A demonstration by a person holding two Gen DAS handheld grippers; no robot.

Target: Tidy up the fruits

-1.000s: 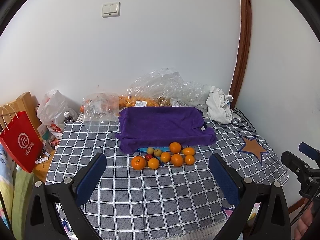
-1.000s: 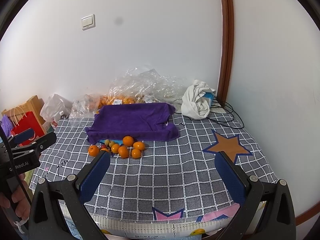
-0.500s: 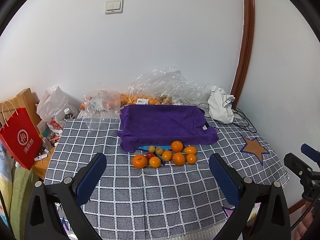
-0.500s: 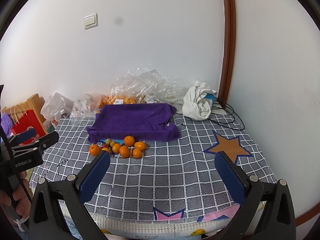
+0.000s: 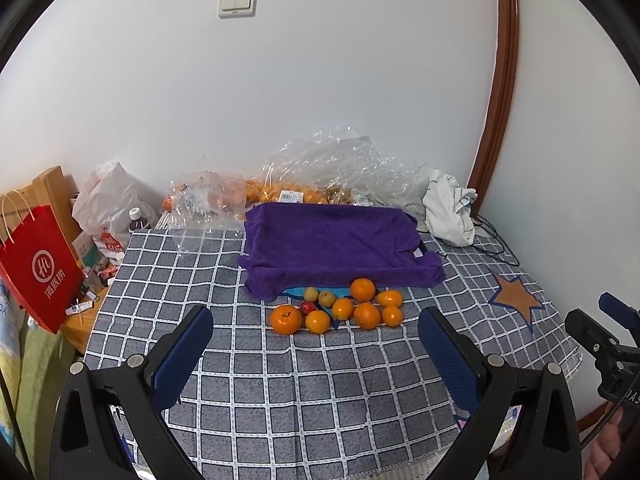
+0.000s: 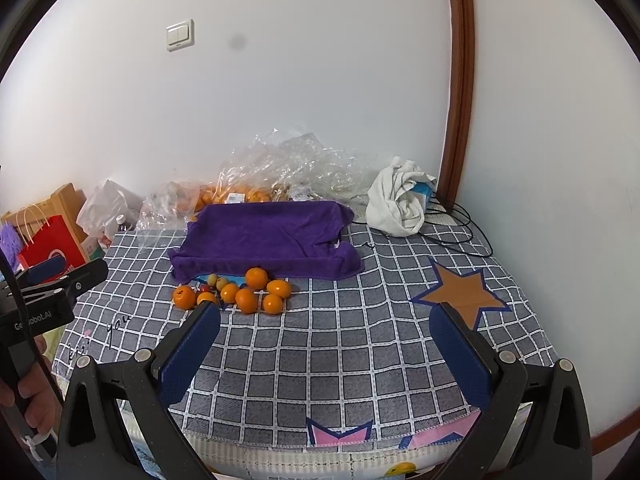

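Closest to us, at 6 o'clock in each view, are the two tools. The left hand-held gripper (image 5: 316,354) has its blue pads wide apart and nothing between them. The right hand-held gripper (image 6: 326,344) is the same: pads far apart, holding nothing. Both hang above the near edge of the checked cloth (image 5: 304,384) that covers the table.

A bit farther, near the middle of the table, sits the fruit pile (image 5: 340,308). It is a small bunch of oranges with some little ones mixed in. The biggest orange (image 5: 285,319) is at the 9 o'clock end of the bunch. Next to it is a tiny red fruit (image 5: 307,307). Two small yellow-green fruits (image 5: 320,296) sit at the back of the bunch. Something flat and blue (image 5: 296,291) peeks out under them; I cannot tell what it is.

Just behind the fruit, at 12 o'clock from it, lies a purple towel (image 5: 336,240), with its front edge just beside the back fruits. Past that, by the wall, are clear plastic bags (image 5: 320,168) with more oranges inside.

I think the job has hardly started. All the fruits are in one mixed bunch. No fruit is picked up. Sorting them all is left to do.
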